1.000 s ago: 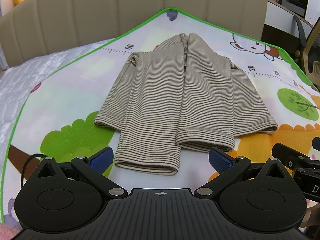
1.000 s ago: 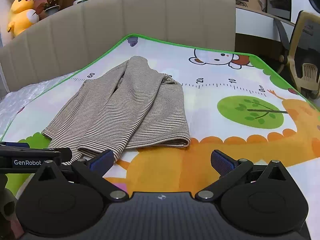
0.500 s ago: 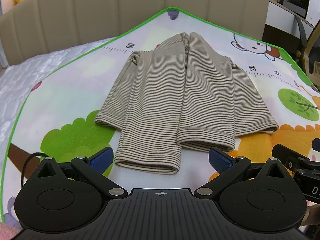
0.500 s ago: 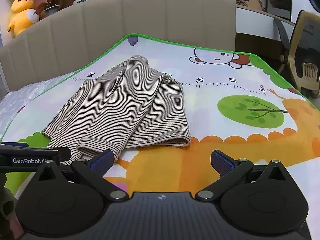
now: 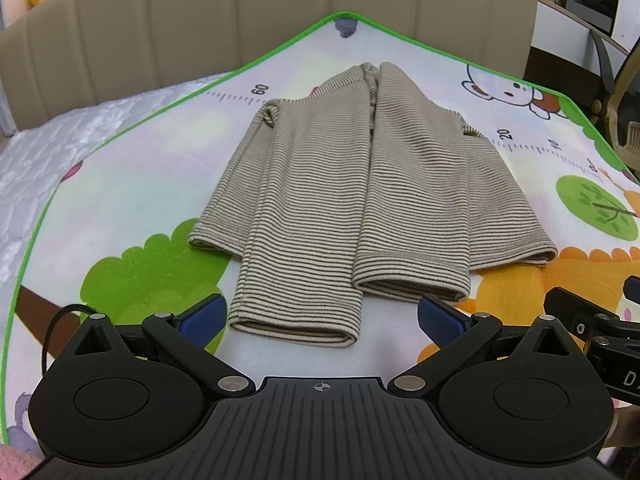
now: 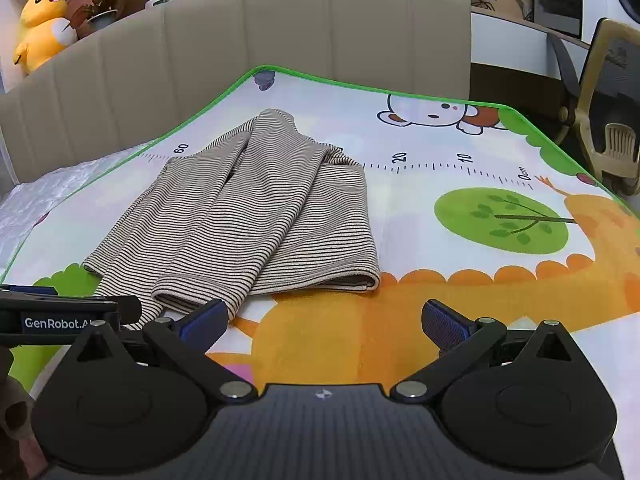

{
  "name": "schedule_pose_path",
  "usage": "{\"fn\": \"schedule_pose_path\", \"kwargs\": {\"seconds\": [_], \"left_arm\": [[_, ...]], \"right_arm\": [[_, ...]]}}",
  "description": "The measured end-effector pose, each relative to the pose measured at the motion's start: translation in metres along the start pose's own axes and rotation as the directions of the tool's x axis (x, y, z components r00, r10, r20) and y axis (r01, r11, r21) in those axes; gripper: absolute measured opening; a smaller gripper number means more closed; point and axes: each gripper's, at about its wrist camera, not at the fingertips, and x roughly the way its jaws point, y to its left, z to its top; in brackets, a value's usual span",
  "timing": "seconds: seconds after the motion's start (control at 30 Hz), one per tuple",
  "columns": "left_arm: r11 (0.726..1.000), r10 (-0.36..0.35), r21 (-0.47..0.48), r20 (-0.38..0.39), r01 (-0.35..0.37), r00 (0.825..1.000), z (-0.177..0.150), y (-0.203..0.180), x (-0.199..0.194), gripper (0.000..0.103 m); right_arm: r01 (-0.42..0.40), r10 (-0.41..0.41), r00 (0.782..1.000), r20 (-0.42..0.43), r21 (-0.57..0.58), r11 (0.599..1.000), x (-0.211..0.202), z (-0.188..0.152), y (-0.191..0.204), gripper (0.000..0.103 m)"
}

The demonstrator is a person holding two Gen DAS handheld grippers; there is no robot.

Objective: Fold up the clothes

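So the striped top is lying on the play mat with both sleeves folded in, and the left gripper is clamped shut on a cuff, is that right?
Not quite. The left gripper is open and holds nothing; its jaws stand wide apart just short of the nearest cuff, as the left wrist view shows. The rest holds: the striped top lies on the play mat with both sleeves folded in.

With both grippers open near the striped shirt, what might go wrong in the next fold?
1. The two sleeves lie loose over the striped shirt, so lifting the hem could let them slide off.
2. The left gripper sits by a sleeve cuff, so its open jaws may catch only that layer.
3. The right gripper is over bare play mat, beside the shirt, and may pinch the mat.
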Motion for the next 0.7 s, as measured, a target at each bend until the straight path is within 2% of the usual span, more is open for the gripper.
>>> {"fn": "schedule_pose_path", "kwargs": {"seconds": [0.7], "left_arm": [[1.0, 0.002, 0.003, -0.002, -0.002, 1.0, -0.0009, -0.0013, 0.0008, 0.103]], "right_arm": [[0.001, -0.001, 1.0, 0.003, -0.001, 1.0, 0.0006, -0.0012, -0.0011, 0.103]]}}
